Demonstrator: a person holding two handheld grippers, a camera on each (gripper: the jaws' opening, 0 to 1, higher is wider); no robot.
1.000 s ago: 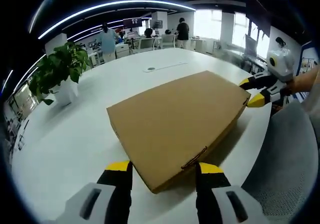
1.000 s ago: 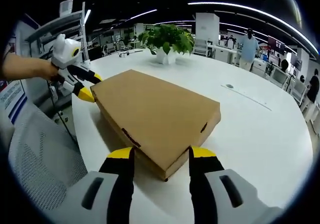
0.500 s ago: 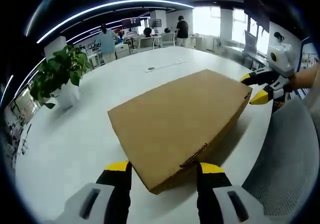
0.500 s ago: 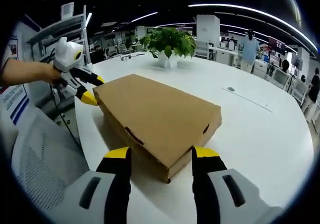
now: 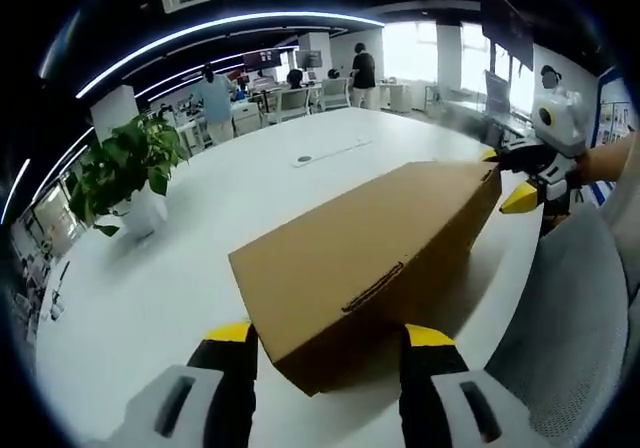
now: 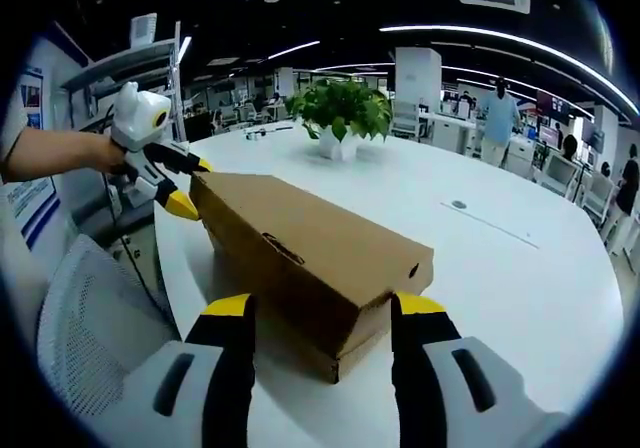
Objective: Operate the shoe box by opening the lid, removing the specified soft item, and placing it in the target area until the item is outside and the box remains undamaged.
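Lifted since a second ago, the shoe box lid (image 5: pixel 370 248) now stands raised along its near front edge. Left gripper (image 5: pixel 327 333) spread wide, jaws straddling the box corner, holding nothing; right gripper (image 6: pixel 322 303) likewise at its corner. Beyond lie the white table (image 6: pixel 520 258) and potted plant (image 5: pixel 125 163).
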